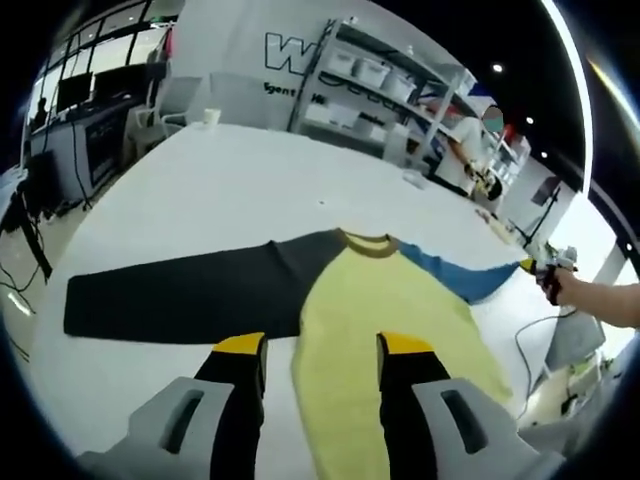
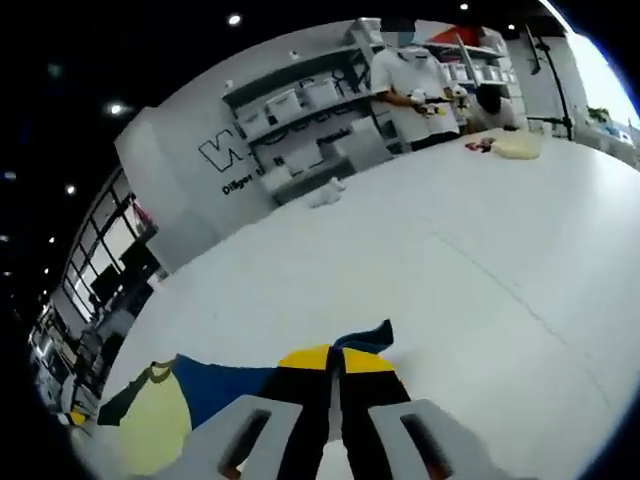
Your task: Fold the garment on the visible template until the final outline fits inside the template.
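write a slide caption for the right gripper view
Right tongs pinch the blue sleeve tip of a yellow-bodied shirt spread on the white table.

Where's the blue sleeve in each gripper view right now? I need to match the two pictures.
Left gripper view: the blue sleeve runs right from the yellow body toward the right gripper at the picture's right edge.
Right gripper view: the blue sleeve lies bottom left, its cuff between the shut jaws.
Shared landmark: the olive collar, beside the sleeve in both.
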Motion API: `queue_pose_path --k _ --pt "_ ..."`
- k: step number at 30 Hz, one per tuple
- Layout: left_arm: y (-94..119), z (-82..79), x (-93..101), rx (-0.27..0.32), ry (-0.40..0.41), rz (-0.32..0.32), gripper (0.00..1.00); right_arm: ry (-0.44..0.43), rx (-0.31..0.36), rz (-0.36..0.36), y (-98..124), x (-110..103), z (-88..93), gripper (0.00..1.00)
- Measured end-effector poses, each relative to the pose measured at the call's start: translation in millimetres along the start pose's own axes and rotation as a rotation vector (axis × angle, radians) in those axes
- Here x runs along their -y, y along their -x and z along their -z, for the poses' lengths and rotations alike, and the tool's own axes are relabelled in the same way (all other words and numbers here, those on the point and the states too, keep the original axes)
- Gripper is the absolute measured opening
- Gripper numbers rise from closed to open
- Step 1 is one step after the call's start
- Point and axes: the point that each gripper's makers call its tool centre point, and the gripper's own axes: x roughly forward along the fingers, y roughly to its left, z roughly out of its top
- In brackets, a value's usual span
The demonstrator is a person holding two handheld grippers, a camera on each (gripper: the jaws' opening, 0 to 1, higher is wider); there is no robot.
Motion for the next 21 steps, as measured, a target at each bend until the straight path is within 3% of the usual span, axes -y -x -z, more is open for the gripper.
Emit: queue_pose_path --k 8,21 --pt "9 -2.5 2.6 0.050 0.029 0.019 0.59 0.094 0.072 -0.120 1 -61 -27.3 0.00" --pt "28 -9.4 -0.4 0.119 0.046 0.053 0.74 0.207 0.090 -0.261 -7 -147 -41.0 0.00"
